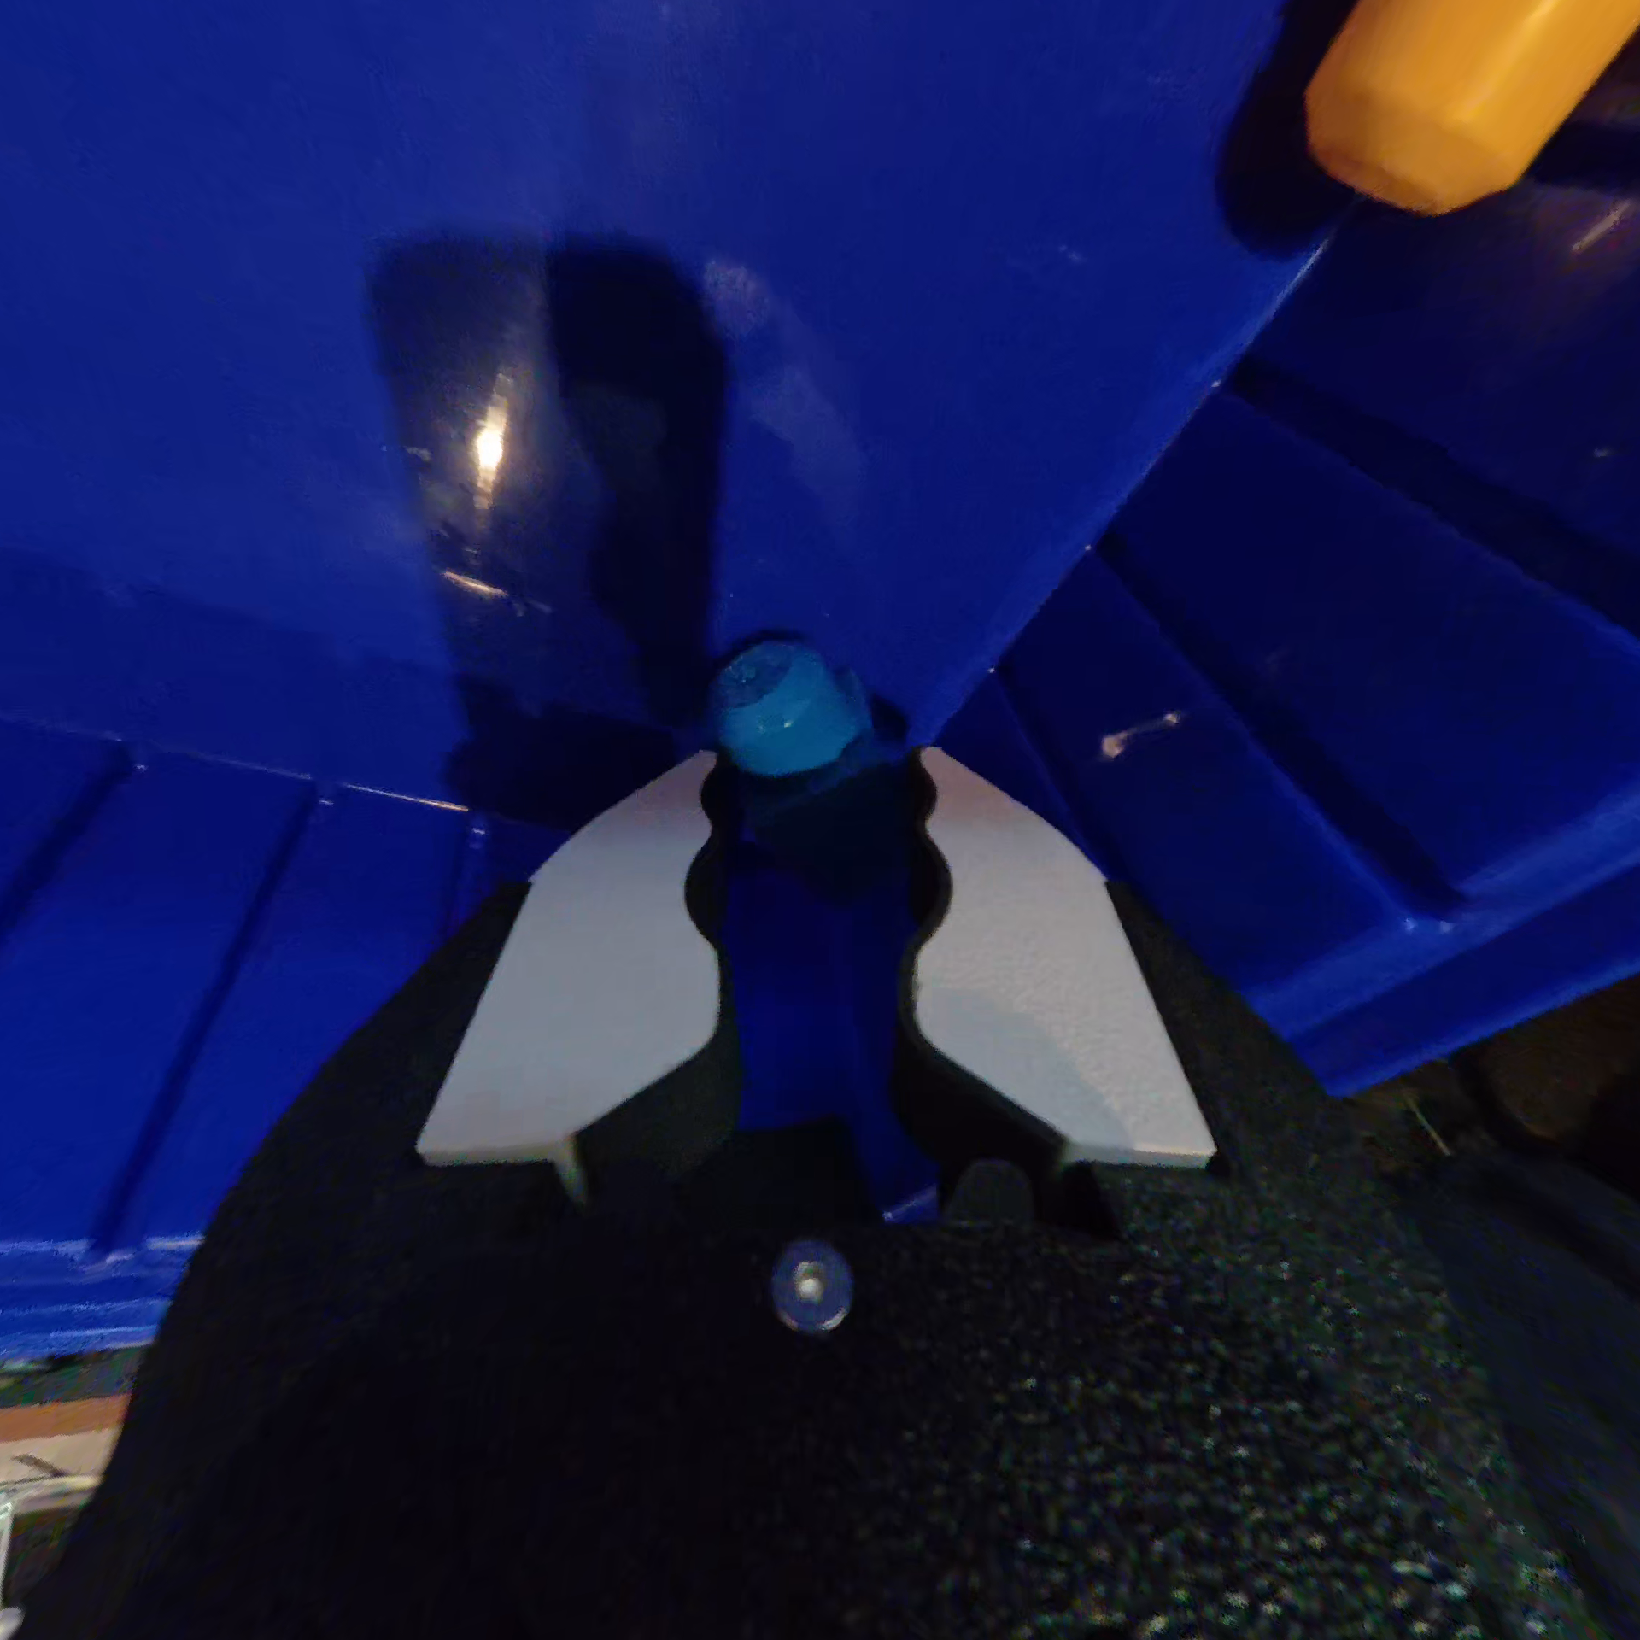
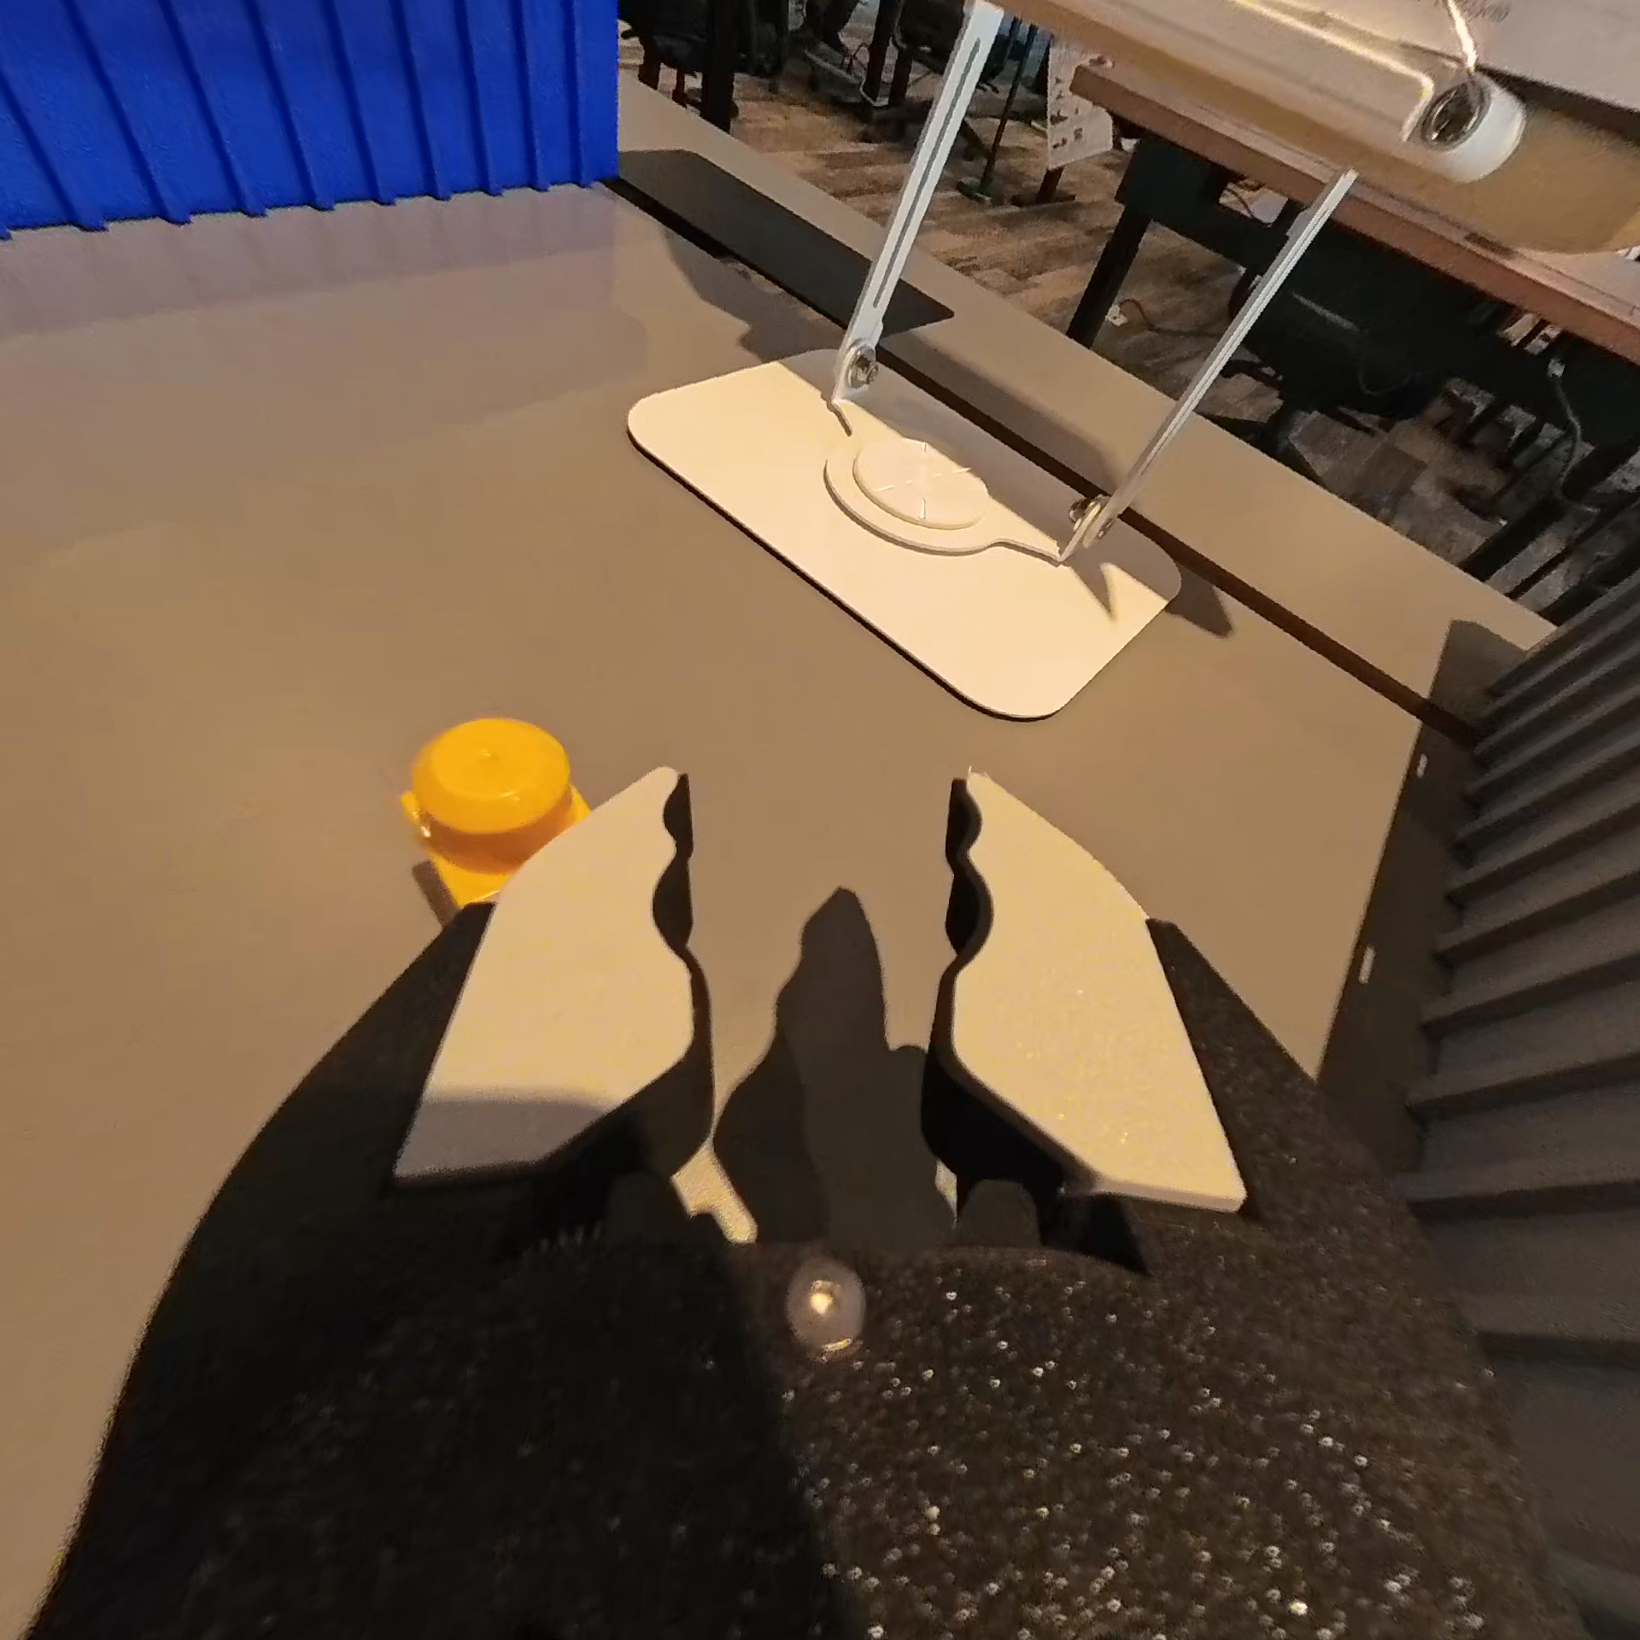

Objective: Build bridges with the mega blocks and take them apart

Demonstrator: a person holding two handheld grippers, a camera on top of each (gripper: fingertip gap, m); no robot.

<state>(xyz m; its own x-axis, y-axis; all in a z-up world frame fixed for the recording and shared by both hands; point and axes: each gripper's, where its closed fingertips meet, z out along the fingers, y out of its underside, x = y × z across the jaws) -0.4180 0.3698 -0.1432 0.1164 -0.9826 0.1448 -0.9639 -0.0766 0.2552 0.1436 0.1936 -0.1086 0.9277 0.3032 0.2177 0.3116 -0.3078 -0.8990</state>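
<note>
Left wrist view: left hand-held gripper (image 1: 812, 763) clamps a blue block (image 1: 785, 710) inside the blue bin (image 1: 621, 266); lift straight. Right hand-held gripper (image 2: 818, 790) gapes empty beside the yellow block (image 2: 492, 799).

Grey tabletop (image 2: 266, 532), white lamp base (image 2: 905, 532), blue ribbed bin (image 2: 293, 98), dim desks beyond

No text, label, brand, number or sign can be read in either view. Small dark marks stand on a pale sheet (image 2: 1078, 124) beyond the far edge of the worktop (image 2: 355, 532), too blurred to read.
</note>
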